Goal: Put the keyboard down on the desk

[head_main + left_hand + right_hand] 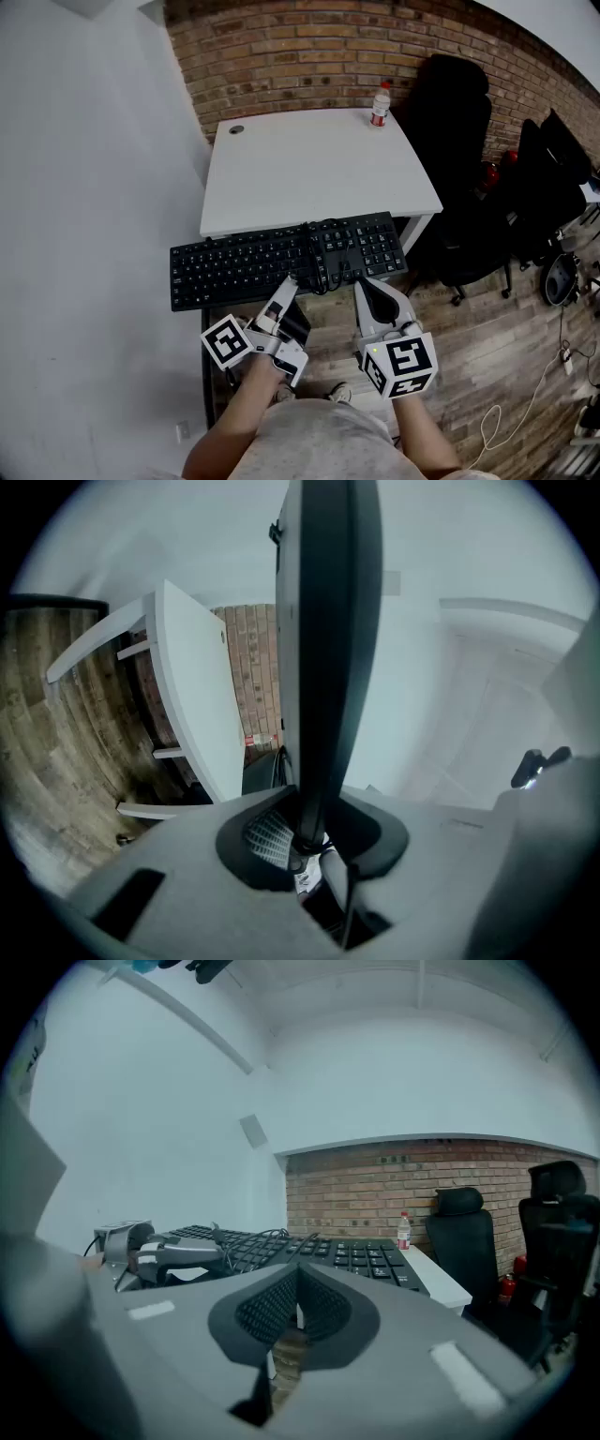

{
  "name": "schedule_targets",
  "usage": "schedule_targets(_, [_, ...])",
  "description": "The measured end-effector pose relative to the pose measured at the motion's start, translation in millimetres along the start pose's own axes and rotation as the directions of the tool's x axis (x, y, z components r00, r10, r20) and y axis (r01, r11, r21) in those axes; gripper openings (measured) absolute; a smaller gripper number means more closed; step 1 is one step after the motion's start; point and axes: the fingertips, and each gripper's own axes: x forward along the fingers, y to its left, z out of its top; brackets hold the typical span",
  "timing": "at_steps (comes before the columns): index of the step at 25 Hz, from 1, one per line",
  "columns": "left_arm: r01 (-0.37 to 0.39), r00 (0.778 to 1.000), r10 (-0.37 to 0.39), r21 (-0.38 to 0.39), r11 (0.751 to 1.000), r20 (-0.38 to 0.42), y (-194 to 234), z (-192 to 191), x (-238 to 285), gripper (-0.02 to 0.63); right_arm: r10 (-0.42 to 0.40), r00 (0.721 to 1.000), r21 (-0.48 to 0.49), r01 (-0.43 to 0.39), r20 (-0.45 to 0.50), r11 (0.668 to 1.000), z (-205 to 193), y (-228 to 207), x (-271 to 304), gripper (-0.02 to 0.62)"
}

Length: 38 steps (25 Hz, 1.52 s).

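Observation:
A black keyboard (244,267) with its cable (325,253) coiled on the keys hangs level in the air just in front of the near edge of the white desk (309,169). My left gripper (284,289) is shut on the keyboard's front edge; in the left gripper view the keyboard (328,621) runs edge-on between the pads of that gripper (305,832). The right gripper (364,281) sits at the front edge near the number pad, its jaws shut with nothing between them (298,1274). The keys (366,1255) lie just beyond its tips.
A small bottle (380,103) stands at the desk's far right edge, and a round cable hole (235,129) is at the far left. Black office chairs (455,122) crowd the right side. A brick wall (309,47) is behind, with wooden floor (487,356) below.

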Motion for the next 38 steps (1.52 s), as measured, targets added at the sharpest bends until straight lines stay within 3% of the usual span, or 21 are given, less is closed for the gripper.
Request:
schedule_targets(22, [-0.002,1.000,0.001,-0.016,1.000,-0.013,14,-2,14,0.074,-0.033,0.999,0.050,0.032,0.013,0.998,-6,-16,1,0.009])
schedule_targets(29, [-0.112,0.990,0.108,-0.038,0.993,-0.092,-2,8,10,0.074,-0.060,0.996,0.152,0.069,-0.063,0.986,7,2,0,0.009])
schedule_targets(38, [-0.101,0.993,0.098,-0.040,0.994,-0.069,0,6,9,0.074,-0.042,0.997,0.149,0.051,-0.063,0.987,1,-1,-1,0.009])
